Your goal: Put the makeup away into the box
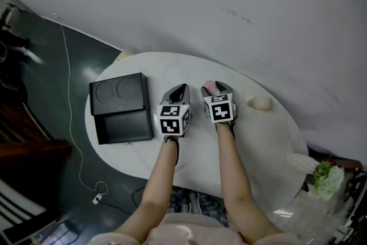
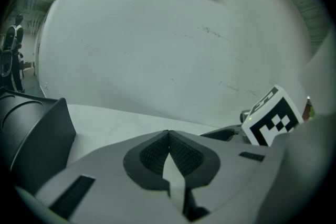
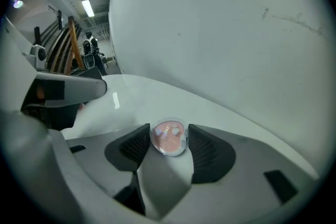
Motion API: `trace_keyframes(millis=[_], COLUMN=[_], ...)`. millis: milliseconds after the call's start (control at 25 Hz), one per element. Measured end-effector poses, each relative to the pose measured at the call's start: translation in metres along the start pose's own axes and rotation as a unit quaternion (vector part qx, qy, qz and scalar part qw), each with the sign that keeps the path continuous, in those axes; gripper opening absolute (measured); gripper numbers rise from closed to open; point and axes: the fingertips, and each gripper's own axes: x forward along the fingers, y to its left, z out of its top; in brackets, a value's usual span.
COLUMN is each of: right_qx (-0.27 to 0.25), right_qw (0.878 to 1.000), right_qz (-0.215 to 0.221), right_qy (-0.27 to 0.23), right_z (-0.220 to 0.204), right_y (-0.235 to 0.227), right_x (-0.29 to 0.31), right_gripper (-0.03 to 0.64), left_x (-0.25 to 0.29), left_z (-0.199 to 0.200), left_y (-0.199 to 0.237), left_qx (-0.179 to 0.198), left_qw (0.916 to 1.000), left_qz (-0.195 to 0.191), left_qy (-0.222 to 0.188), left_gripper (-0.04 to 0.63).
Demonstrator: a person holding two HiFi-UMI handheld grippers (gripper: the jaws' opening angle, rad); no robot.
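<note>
A round pink compact (image 3: 168, 137) with a clear lid sits between the pads of my right gripper (image 3: 169, 132), which touch it on both sides just above the white table (image 1: 252, 146). The head view shows that compact (image 1: 210, 85) at the tip of the right gripper (image 1: 215, 89), near the table's middle. My left gripper (image 1: 181, 90) hangs right beside it, jaws shut with nothing in them (image 2: 168, 135). The black box (image 1: 120, 109) lies open at the table's left, its lid with two round recesses folded back; its dark wall (image 2: 31, 134) shows in the left gripper view.
A small beige round item (image 1: 261, 103) lies on the table to the right of the grippers. A curved white wall (image 1: 241, 14) rises behind the table. White flowers (image 1: 327, 178) stand off the right edge. A white cable (image 1: 71, 123) runs over the dark floor on the left.
</note>
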Motion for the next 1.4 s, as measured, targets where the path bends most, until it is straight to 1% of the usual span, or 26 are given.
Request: trace_keyframes(millis=[120, 360, 520, 680, 840, 1000, 1200, 1400], right_qx=[-0.005, -0.008, -0.018, -0.034, -0.064, -0.094, -0.139, -0.177], right_qw=[1.0, 0.999, 0.998, 0.996, 0.992, 0.985, 0.97, 0.954], right_qz=[-0.002, -0.007, 0.001, 0.016, 0.05, 0.093, 0.157, 0.213], right_qy=[0.003, -0.036, -0.056, -0.075, -0.101, -0.116, -0.125, -0.116], right_z=[-0.001, 0.023, 0.046, 0.068, 0.098, 0.115, 0.125, 0.117], right_y=[0.002, 0.005, 0.02, 0.047, 0.091, 0.148, 0.229, 0.299], right_x=[-0.001, -0.018, -0.037, -0.058, -0.069, -0.073, -0.076, -0.074], right_gripper=[0.241, 0.239, 0.239, 0.239, 0.239, 0.239, 0.239, 0.239], left_x=[-0.002, -0.018, -0.039, -0.072, -0.111, -0.153, -0.208, -0.249], left_z=[0.0, 0.011, 0.027, 0.045, 0.058, 0.056, 0.041, 0.017], left_y=[0.001, 0.006, 0.014, 0.026, 0.056, 0.091, 0.138, 0.178], left_qx=[-0.001, -0.003, -0.003, -0.005, -0.011, -0.023, -0.048, -0.076], left_qw=[1.0, 0.9999, 0.9993, 0.9978, 0.9939, 0.9884, 0.9771, 0.9653], left_qz=[0.001, 0.009, 0.023, 0.043, 0.081, 0.122, 0.182, 0.229], left_qy=[-0.001, -0.013, -0.029, -0.051, -0.074, -0.087, -0.098, -0.099], left_gripper=[0.026, 0.026, 0.026, 0.026, 0.026, 0.026, 0.026, 0.026])
